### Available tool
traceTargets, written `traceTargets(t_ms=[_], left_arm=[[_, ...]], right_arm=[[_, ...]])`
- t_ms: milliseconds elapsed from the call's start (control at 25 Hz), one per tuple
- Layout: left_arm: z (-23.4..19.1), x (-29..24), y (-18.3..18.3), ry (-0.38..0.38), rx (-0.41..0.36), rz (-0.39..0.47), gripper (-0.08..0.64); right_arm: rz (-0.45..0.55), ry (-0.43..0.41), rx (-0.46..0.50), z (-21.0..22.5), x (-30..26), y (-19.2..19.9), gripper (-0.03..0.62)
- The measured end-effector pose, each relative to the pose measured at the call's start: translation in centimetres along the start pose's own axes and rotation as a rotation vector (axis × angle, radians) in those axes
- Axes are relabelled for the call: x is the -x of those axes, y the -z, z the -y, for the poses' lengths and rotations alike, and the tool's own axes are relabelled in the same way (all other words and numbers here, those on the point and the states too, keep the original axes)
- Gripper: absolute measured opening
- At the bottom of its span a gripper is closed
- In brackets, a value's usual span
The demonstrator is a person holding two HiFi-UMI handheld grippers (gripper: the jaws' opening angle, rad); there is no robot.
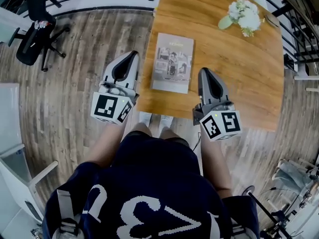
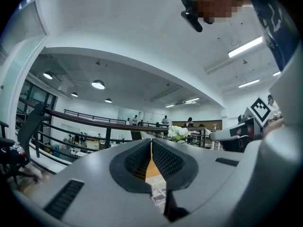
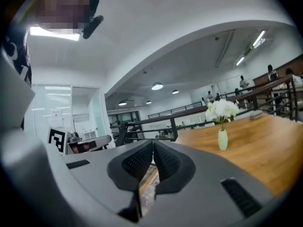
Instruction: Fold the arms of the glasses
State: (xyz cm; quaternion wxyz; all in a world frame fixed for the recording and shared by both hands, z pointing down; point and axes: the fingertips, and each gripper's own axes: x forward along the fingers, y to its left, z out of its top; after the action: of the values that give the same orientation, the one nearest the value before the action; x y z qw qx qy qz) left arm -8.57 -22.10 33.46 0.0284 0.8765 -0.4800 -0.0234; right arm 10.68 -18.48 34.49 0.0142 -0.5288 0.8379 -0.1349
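No glasses show in any view. My left gripper (image 1: 130, 54) hangs beside the left edge of the wooden table (image 1: 239, 59), over the floor, with its jaws shut and nothing between them. In the left gripper view the left gripper (image 2: 151, 140) points level toward the railing, tips touching. My right gripper (image 1: 205, 71) hovers over the table's near edge, to the right of a grey magazine (image 1: 173, 62). Its jaws are also shut and hold nothing; in the right gripper view the right gripper (image 3: 153, 141) has its tips pressed together.
A small vase of white flowers (image 1: 243, 15) stands at the table's far right, the same vase (image 3: 222, 139) showing in the right gripper view. A black office chair (image 1: 35, 34) sits on the plank floor at far left. A dark railing (image 2: 94, 119) runs behind.
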Motion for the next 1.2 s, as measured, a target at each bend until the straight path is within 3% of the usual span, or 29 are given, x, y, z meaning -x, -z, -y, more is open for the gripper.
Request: traceTargets(t_ms=[200,360,440,520,600,840,1040,1200], left_arm=[[0.2,-0.5,2.8,0.052,0.025,-0.059,0.018],[0.3,-0.4,4.7,0.080,0.040,-0.102,0.018],[0.3,-0.5,5.4,0.090,0.041,-0.117,0.018],[0.3,-0.6,5.9,0.099,0.041,-0.129,0.018],[0.2,-0.7,6.4,0.101,0.044,-0.140,0.018],[0.2,-1.1,7.1,0.102,0.031,-0.179,0.018],[-0.5,-0.9,6.5,0.089,0.023,-0.160,0.018],[-0.9,-1.0,6.5,0.078,0.023,-0.162,0.018]], right_arm=[[-0.182,0.008,-0.161,0.6,-1.3,9.0,0.026],[-0.239,0.046,-0.496,0.7,-1.4,15.2,0.028],[-0.238,0.074,-0.606,0.9,-1.5,16.9,0.029],[-0.244,0.095,-0.679,1.2,-1.5,18.3,0.034],[-0.251,0.106,-0.770,1.2,-1.7,19.4,0.091],[-0.184,0.123,-1.065,1.7,-2.7,21.1,0.120],[-0.139,0.122,-1.212,2.3,-3.4,21.7,0.120],[-0.126,0.113,-1.249,2.8,-3.7,21.7,0.071]])
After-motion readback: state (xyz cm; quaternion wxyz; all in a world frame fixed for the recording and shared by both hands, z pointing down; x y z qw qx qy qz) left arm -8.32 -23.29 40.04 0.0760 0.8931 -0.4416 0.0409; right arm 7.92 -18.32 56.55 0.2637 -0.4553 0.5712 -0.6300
